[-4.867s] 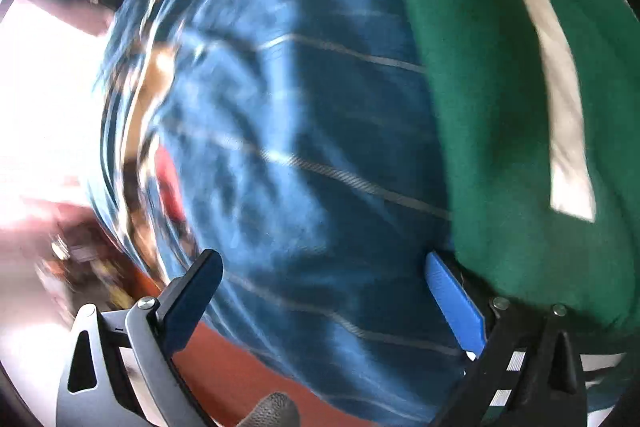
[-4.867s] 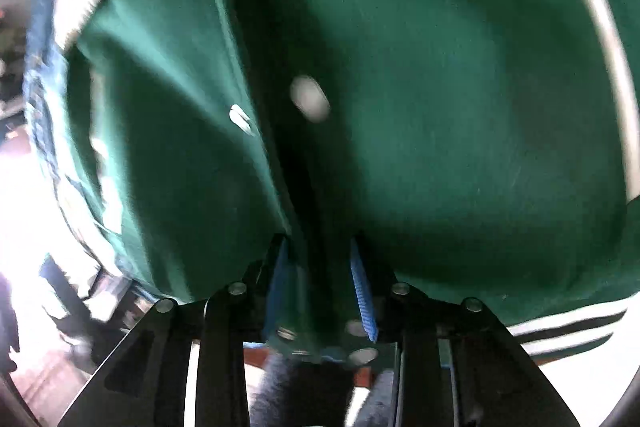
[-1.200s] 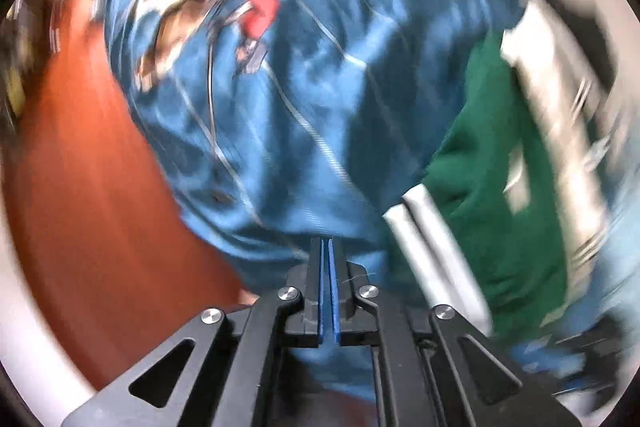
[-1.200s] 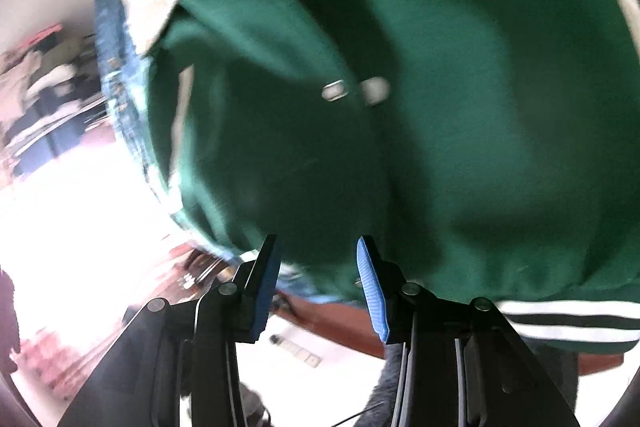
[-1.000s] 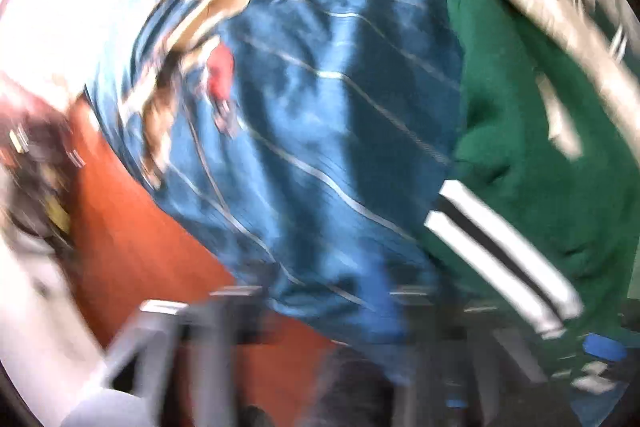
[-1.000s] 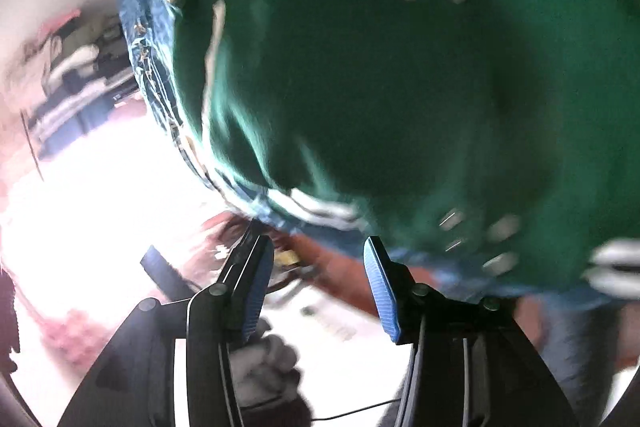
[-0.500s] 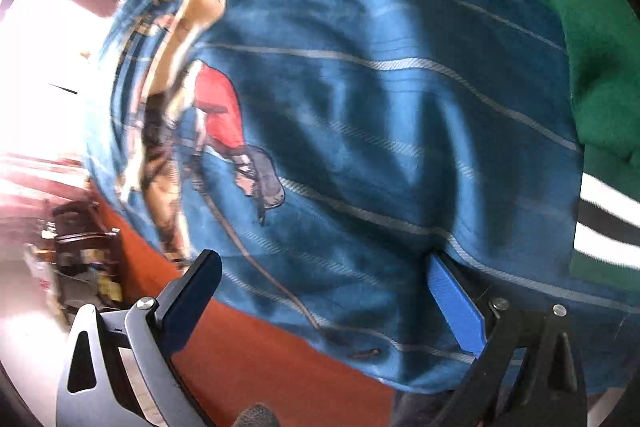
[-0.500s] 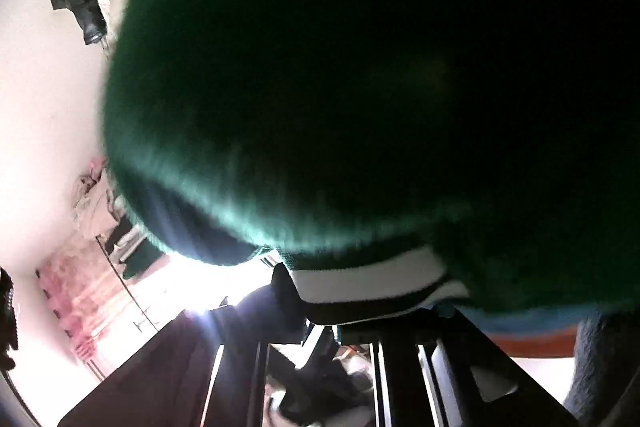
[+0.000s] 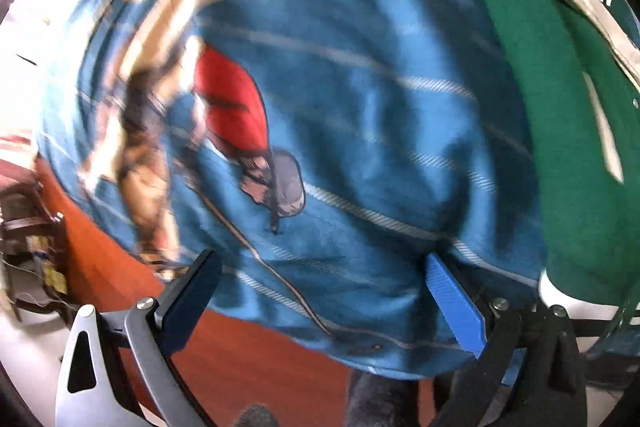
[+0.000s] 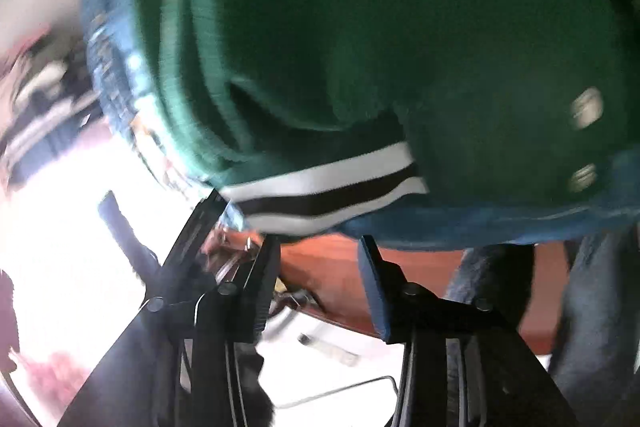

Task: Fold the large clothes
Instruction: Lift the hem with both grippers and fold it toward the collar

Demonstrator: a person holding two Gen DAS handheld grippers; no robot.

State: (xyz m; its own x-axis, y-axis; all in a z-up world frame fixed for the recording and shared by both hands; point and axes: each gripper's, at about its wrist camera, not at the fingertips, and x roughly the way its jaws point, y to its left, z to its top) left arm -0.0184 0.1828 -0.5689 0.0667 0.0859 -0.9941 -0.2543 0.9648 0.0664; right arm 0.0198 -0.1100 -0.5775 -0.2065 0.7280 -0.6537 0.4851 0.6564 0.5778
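a: two grippers, both with their fingers apart. the left gripper point(image 9: 320, 291) points down over the blue shirt point(image 9: 360, 107); its jaws stand wide, one finger at the shirt's near hem on the left, the blue pad point(image 9: 454, 301) of the other against the cloth lower right. nothing is pinched between them.

b: and the right gripper point(image 10: 320, 267)?

a: its jaws are opening, with only the reddish-brown table point(image 10: 332, 267) showing in the gap. the green jacket point(image 10: 360, 27) hangs just above the fingertips, its white-and-black striped hem point(image 10: 324, 193) nearest them; the pads do not press on it.

b: where do the clothes lie?

a: in the left view, the shirt is spread on the table point(image 9: 248, 359), its hem near the gripper, a printed figure in red across the middle. the jacket lies on the shirt's right side, a pale strip along its far edge. in the right view the shirt point(image 10: 480, 227) shows as a blue edge under the jacket, with two snap buttons point(image 10: 584, 143) at the right.

b: farther off?

a: dark furniture at the left of the left view, blurred; a bright, washed-out room in the right view.
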